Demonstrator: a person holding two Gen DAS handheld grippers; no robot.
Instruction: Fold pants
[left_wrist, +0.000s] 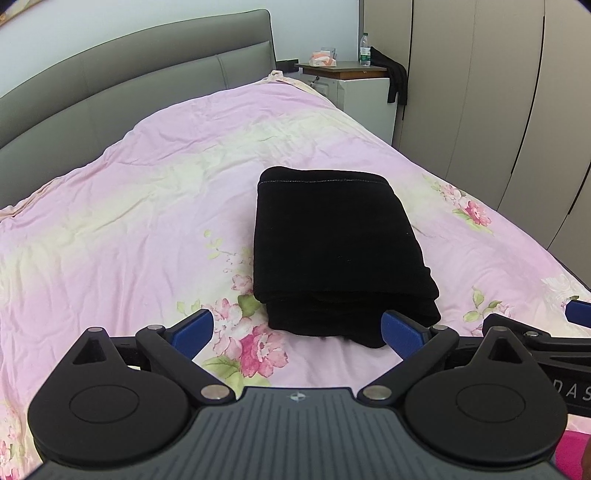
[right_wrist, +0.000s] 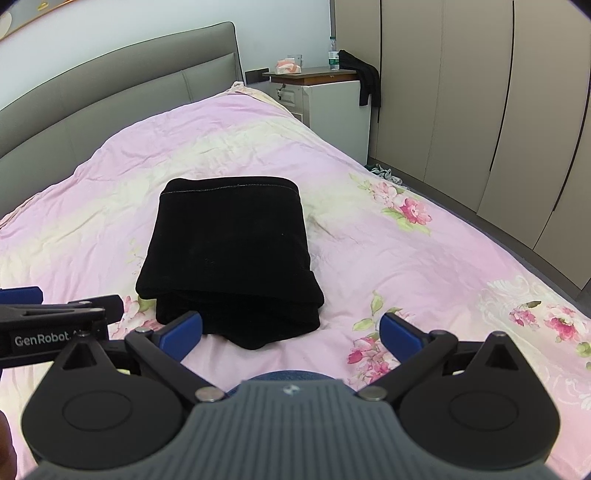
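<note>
From my left wrist camera, my left gripper (left_wrist: 297, 330) hangs low over the bed (left_wrist: 129, 206) with its jaws spread wide and nothing between them. The black pants (left_wrist: 332, 251) lie folded into a compact stack on the pink floral cover, straight ahead and a little right of centre. The near edge of the stack sits just past my right blue pad (left_wrist: 402, 332), which overlaps that edge; whether it touches the cloth I cannot tell. My right gripper (left_wrist: 535, 332) shows at the right edge. Beyond the bed stand a grey headboard (left_wrist: 129, 81) and a nightstand (left_wrist: 351, 74) carrying a bottle (left_wrist: 365, 50).

From my right wrist camera, my right gripper (right_wrist: 291, 330) also has its jaws wide apart and empty. The pants (right_wrist: 229, 251) lie left of centre, their near edge just beyond my left blue pad (right_wrist: 181, 332). My left gripper (right_wrist: 55, 321) shows at the left edge. Wardrobe doors (right_wrist: 480, 110) line the right side.
</note>
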